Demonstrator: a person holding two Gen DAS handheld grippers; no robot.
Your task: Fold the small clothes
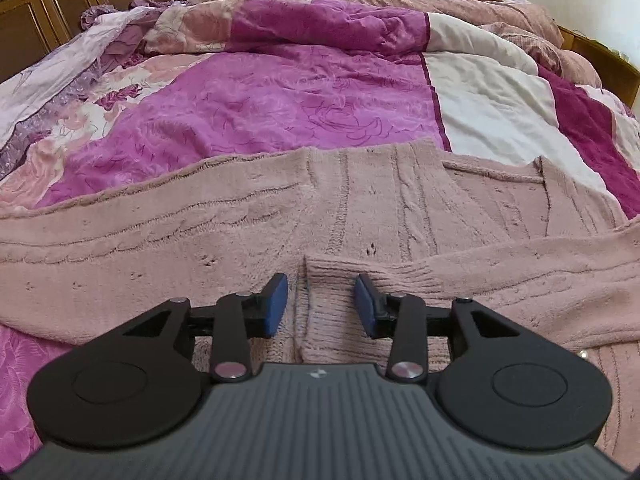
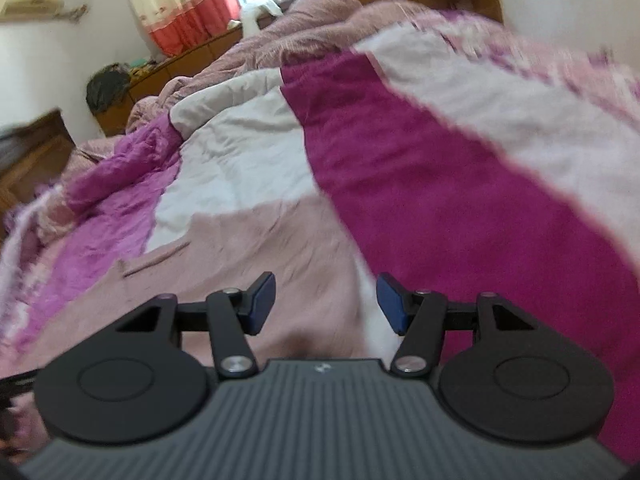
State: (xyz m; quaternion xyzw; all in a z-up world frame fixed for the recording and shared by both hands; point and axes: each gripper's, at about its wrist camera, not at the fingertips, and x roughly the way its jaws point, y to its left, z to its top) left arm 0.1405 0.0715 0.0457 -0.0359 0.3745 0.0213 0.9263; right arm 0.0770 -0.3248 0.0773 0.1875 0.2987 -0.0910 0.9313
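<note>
One garment: pink knit cardigan [image 1: 360, 216], soft, floppy, light.
Hold: ribbed cuff [image 1: 340, 280], twelve o'clock of left gripper [image 1: 322, 306].
Tongs: left gripper and right gripper [image 2: 326, 304] both partly open, empty.

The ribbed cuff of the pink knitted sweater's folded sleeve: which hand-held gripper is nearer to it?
Left. The left hand-held gripper stands open right over the ribbed cuff; the right hand-held gripper is open over the sweater's edge, no cuff visible.

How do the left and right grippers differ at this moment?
The left gripper hangs over the pink sweater's ribbed cuff, jaws narrower; the right gripper stands wider over the sweater's edge and the quilt. The left view is sharp, the right blurred. Both are open, holding nothing.
</note>
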